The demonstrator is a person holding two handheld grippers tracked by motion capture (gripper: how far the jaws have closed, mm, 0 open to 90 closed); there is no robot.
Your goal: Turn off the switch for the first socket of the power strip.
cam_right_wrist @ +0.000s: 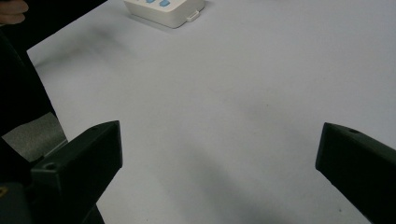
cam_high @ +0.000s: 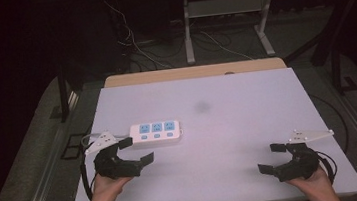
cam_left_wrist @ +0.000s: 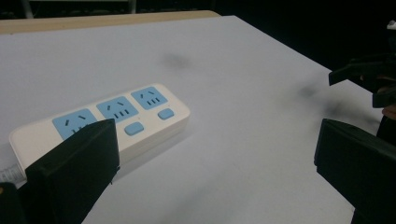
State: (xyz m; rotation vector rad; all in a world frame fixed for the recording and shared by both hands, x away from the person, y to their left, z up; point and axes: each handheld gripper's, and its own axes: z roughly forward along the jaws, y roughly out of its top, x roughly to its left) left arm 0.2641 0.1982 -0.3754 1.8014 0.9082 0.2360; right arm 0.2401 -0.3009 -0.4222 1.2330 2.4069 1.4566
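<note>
1. High view: power strip point(cam_high: 155, 131) is lying nr tabletop's point(cam_high: 249, 123) left edge, just beyond left tongs point(cam_high: 136, 150), standing wide, empty.
2. Right tongs point(cam_high: 272, 157), nr right front corner, also gaping wide, empty.
3. Best approaching strip squarely, straddling its short width.

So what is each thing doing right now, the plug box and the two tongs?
Power strip: lying flat on the table, sockets facing up, all three sockets empty, nothing gripping it.
Left tongs: open wide, empty, just in front of the power strip, not closed on it.
Right tongs: open wide, empty, over bare table far from the power strip.
</note>
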